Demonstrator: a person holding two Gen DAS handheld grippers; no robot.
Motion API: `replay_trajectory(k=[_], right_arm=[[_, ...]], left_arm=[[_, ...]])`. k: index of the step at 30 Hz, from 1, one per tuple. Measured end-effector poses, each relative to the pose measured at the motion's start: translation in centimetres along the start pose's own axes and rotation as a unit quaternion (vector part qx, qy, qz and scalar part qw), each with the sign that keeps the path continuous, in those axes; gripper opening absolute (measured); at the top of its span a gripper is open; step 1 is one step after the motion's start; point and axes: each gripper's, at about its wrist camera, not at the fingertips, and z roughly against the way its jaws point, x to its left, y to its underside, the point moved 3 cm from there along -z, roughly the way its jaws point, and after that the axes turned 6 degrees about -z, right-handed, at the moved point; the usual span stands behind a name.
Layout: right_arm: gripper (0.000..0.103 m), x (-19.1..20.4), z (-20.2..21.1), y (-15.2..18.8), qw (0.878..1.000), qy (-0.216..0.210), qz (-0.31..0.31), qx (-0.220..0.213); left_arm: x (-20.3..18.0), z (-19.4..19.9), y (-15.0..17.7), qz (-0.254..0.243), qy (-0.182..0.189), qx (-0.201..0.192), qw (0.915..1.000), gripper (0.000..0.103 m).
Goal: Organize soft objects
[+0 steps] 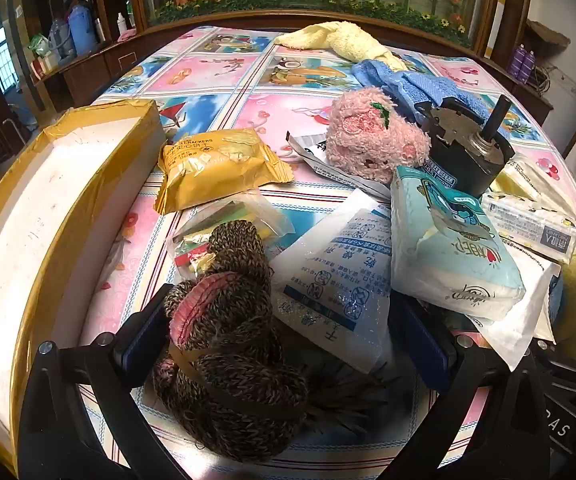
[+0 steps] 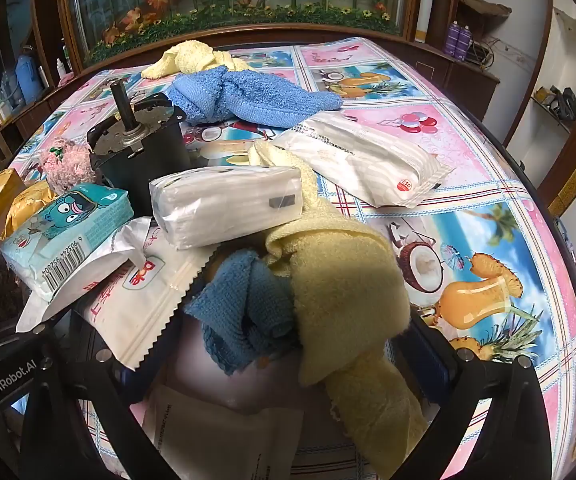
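Both claws hung low over the cluttered bench, fingers spread.

The left claw (image 1: 284, 344) stood apart around a knitted sock bundle (image 1: 228, 344); the right claw (image 2: 272, 356) stood apart around a yellow towel (image 2: 347, 292) and blue cloth (image 2: 244, 312).

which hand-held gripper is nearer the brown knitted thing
Left. The brown knitted item lies between the left hand-held gripper's open fingers; the right hand-held gripper straddles the towels farther right.

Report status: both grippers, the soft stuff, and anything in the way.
Left gripper open around brown knit item, not clamped. Right gripper open over yellow towel and small blue cloth. Box at left. Black motor and packets crowd the pile.
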Motion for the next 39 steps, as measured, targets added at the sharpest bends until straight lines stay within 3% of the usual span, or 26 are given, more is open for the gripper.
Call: replay_trajectory(k=[39], right_arm=[[0.103, 0.09, 0.02, -0.06, 1.000, 0.000, 0.000, 0.000]], left_arm=[[0.00, 0.06, 0.05, 0.003, -0.005, 0.000, 1.0000, 0.103]])
